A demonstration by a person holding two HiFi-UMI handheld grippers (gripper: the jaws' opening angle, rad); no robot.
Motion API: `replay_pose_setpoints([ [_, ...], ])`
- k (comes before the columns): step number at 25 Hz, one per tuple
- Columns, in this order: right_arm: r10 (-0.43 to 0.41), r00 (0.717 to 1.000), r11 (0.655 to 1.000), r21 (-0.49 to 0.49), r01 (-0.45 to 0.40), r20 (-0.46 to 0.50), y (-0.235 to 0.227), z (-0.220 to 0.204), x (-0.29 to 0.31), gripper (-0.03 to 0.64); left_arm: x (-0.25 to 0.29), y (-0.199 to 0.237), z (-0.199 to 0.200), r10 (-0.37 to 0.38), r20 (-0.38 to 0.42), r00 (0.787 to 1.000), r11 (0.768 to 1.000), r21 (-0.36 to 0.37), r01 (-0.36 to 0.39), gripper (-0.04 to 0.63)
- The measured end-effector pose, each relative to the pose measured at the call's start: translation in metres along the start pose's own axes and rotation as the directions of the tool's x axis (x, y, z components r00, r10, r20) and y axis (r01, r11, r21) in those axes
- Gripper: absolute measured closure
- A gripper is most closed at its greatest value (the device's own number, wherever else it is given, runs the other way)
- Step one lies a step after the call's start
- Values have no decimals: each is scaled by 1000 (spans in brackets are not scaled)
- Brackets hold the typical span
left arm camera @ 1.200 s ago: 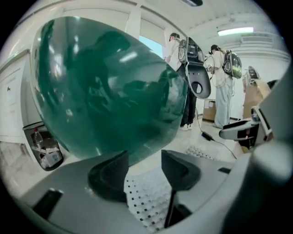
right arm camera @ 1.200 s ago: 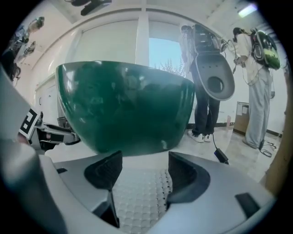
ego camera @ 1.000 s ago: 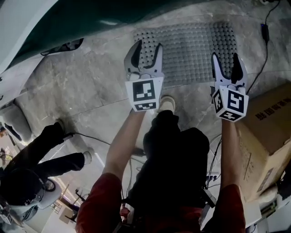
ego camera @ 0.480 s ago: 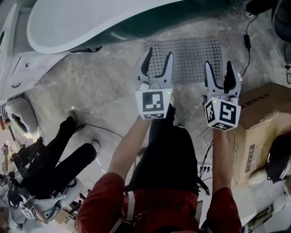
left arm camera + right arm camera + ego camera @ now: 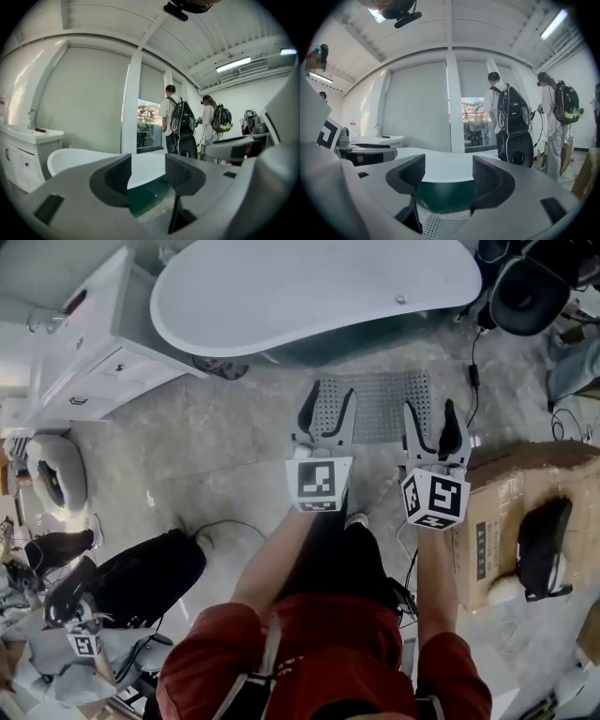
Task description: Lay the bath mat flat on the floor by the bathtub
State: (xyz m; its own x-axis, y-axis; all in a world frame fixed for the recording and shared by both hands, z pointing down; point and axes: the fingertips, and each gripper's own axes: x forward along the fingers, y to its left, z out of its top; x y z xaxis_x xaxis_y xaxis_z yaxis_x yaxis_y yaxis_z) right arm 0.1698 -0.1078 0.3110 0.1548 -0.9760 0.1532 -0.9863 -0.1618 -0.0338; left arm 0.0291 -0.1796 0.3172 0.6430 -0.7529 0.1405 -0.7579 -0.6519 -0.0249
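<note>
The grey studded bath mat (image 5: 380, 407) lies flat on the stone floor, right in front of the white bathtub (image 5: 309, 287). My left gripper (image 5: 325, 401) hovers high above the mat's left end, jaws open and empty. My right gripper (image 5: 429, 420) hangs over the mat's right end, also open with nothing in it. In the left gripper view the tub's rim (image 5: 89, 159) and a strip of mat (image 5: 157, 226) show past the open jaws. The right gripper view shows the tub's dark green side (image 5: 445, 197) and the mat's edge (image 5: 440, 228) below.
A cardboard box (image 5: 506, 512) stands at the right by my right arm. A white vanity cabinet (image 5: 94, 362) is at the left of the tub. A cable (image 5: 473, 381) runs beside the mat. Two people with backpacks (image 5: 511, 122) stand beyond the tub.
The head camera has risen and pulled back, so the mat and tub look smaller and farther. Both grippers have lifted away from the mat and stay open.
</note>
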Motion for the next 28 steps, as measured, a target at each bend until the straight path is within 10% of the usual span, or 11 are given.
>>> replay_pose_setpoints([
  [13,115,985,993,-33,-111,130,82,161,-89,311,-131,17,168,83,152,985,994,65,-93,376],
  [28,242,946,970,-39,-239,213,217,217,-109,343,-229,103,211,154,216,964,983,62,-171,384],
])
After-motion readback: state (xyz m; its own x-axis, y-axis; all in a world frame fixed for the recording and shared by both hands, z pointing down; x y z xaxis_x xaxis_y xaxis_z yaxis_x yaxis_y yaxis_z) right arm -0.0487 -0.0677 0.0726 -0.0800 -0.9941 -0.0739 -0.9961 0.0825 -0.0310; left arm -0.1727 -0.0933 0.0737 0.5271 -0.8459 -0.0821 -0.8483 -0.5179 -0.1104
